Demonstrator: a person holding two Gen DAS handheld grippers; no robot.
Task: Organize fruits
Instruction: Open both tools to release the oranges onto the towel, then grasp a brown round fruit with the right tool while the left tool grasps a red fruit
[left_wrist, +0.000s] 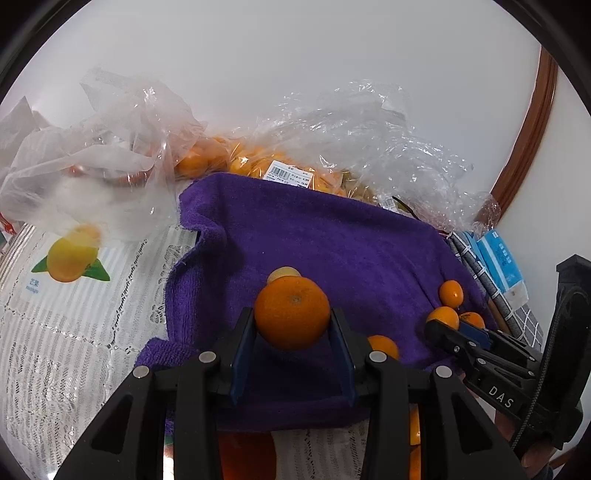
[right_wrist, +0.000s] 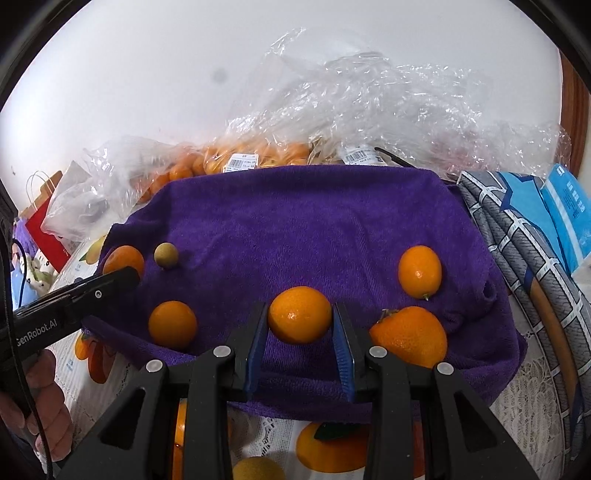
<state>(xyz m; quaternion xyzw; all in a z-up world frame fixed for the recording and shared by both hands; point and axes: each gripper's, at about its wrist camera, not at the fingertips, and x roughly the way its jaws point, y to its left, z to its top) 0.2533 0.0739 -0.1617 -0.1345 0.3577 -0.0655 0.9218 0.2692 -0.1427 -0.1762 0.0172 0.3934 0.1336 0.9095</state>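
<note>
Nearest in the left wrist view, we see the left claw (left_wrist: 292, 334) clamped on a mandarin (left_wrist: 291, 312), its blue pads pressing the fruit on both sides above the purple towel (left_wrist: 332, 240). In the right wrist view, the right claw (right_wrist: 300, 332) grips a smaller orange fruit (right_wrist: 299, 315) the same way, just above the towel's near edge. Each view catches the other claw from the side: the left view shows the right one at its right edge, the right view shows the left one at its left edge with a hand (right_wrist: 44, 406) beneath it. Only the right view lays out the loose fruit clearly: a stemmed mandarin (right_wrist: 410, 338) just beside the held fruit, an oval kumquat (right_wrist: 420, 271) beyond it, a round orange fruit (right_wrist: 172, 325) on the left, and a small tan fruit (right_wrist: 166, 254) farther back. Only the left view shows the lace cloth (left_wrist: 55, 332) on the bench with a printed mango card (left_wrist: 70, 258), and a crumpled empty bag (left_wrist: 92, 155) above it. Farthest back, both views show clear plastic bags of oranges (left_wrist: 258, 162) with price labels against the white wall (left_wrist: 295, 55); the right view adds a red paper bag (right_wrist: 40, 229) at far left.
</note>
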